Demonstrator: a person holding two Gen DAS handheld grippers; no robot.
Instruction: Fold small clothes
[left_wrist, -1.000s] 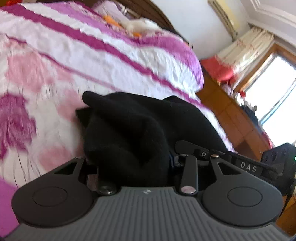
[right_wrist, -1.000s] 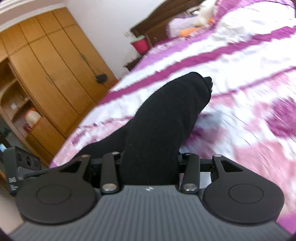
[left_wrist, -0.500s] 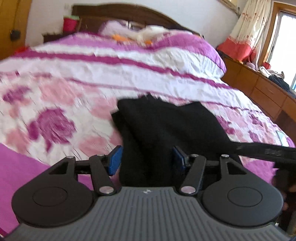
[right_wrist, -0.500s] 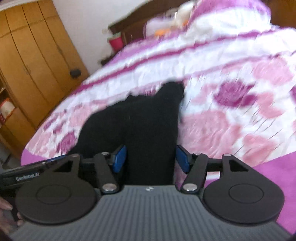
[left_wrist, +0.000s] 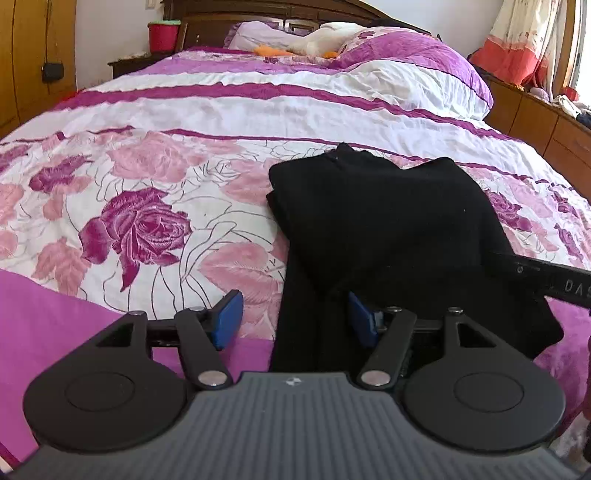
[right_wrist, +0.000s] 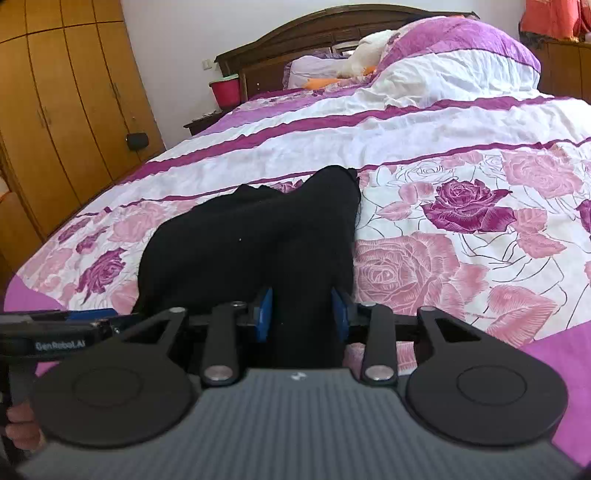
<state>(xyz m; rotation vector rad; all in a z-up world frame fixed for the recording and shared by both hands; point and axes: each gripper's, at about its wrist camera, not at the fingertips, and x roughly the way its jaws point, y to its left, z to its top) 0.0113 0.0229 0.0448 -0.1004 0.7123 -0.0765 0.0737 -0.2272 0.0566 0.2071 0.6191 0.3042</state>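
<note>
A black garment (left_wrist: 388, 221) lies folded on the rose-print bedspread (left_wrist: 147, 184); it also shows in the right wrist view (right_wrist: 258, 240). My left gripper (left_wrist: 295, 317) is open, its blue pads (left_wrist: 229, 317) spread around the garment's near left edge, cloth lying between them. My right gripper (right_wrist: 301, 314) is open too, its blue pads (right_wrist: 264, 314) standing either side of a strip of the garment's near right edge. The right gripper's body (left_wrist: 546, 280) crosses the left wrist view at the right; the left gripper's body (right_wrist: 55, 332) shows at the left of the right wrist view.
The bed has a dark wooden headboard (right_wrist: 332, 29), pillows and a white soft toy (left_wrist: 325, 37) at the far end. A wooden wardrobe (right_wrist: 55, 110) stands to the left, a red bin (right_wrist: 225, 90) on a nightstand, and low drawers (left_wrist: 546, 122) under the window at right.
Both grippers lowered the lifted garment onto the bed and opened, letting go of it. The garment went from bunched and raised to lying flat.
</note>
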